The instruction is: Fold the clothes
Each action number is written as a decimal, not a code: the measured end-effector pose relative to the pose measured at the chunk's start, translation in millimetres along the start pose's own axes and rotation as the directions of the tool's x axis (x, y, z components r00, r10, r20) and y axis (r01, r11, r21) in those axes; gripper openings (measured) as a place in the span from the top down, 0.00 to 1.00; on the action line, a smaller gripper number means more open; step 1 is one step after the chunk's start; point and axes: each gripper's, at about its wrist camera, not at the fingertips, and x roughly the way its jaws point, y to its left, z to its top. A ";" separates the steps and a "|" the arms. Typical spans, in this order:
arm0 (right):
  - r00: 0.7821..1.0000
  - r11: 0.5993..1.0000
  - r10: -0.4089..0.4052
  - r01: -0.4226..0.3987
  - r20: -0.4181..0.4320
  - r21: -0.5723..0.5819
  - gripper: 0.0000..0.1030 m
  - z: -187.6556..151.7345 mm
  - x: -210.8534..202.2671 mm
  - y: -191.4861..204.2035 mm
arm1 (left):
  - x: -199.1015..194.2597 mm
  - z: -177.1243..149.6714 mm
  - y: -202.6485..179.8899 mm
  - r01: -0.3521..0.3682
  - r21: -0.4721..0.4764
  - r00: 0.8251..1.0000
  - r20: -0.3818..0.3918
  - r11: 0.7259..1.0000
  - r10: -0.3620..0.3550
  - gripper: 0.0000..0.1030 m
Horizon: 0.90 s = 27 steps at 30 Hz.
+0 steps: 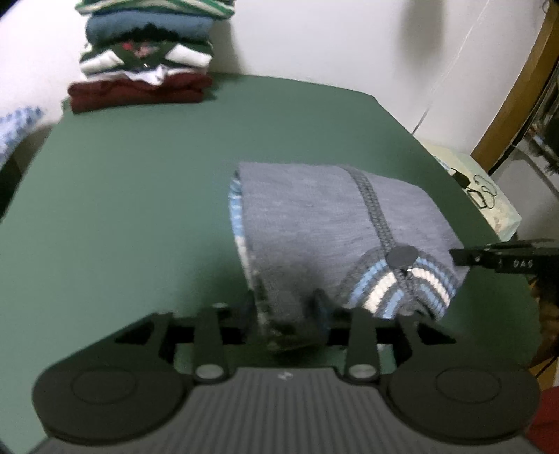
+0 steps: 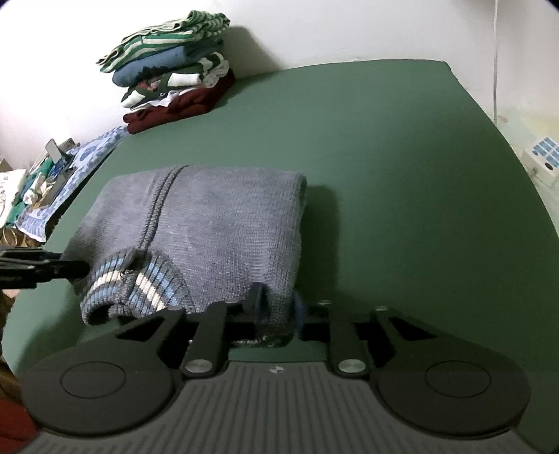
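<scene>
Left wrist: folded grey sweater (image 1: pixel 314 223) on green table (image 1: pixel 139 209), clothes stack (image 1: pixel 143 59) behind.

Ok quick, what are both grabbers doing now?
Left gripper: sweater between its fingers; grip cannot be told.
Right gripper: closed on the sweater.

green table (image 2: pixel 384 139), white wall (image 2: pixel 332 31), patterned blue cloth (image 2: pixel 87 153)

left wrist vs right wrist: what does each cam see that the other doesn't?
Left wrist only: the left tool with the grey sweater's near edge between its fingers, and cables on a pale surface at right.

Right wrist only: the right tool around the sweater's other near corner, and blue patterned cloth at left.

Both: green table, sweater, folded clothes stack.
</scene>
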 end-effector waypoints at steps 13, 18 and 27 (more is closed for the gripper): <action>0.996 0.994 0.022 -0.012 0.086 -0.110 0.70 15.3 -9.6 34.2 | 1.0 6.9 -24.2 0.000 0.117 0.997 0.077 0.993 -0.010 0.64; 1.000 0.994 -0.003 0.006 0.030 -0.108 0.69 5.6 2.7 35.9 | 8.9 -4.4 -17.7 -0.001 0.096 0.999 0.048 0.995 -0.003 0.62; 1.000 0.997 -0.011 0.011 -0.002 -0.075 0.67 -7.3 5.1 26.8 | 14.5 -7.4 -24.6 0.013 0.150 1.000 0.020 0.989 -0.016 0.45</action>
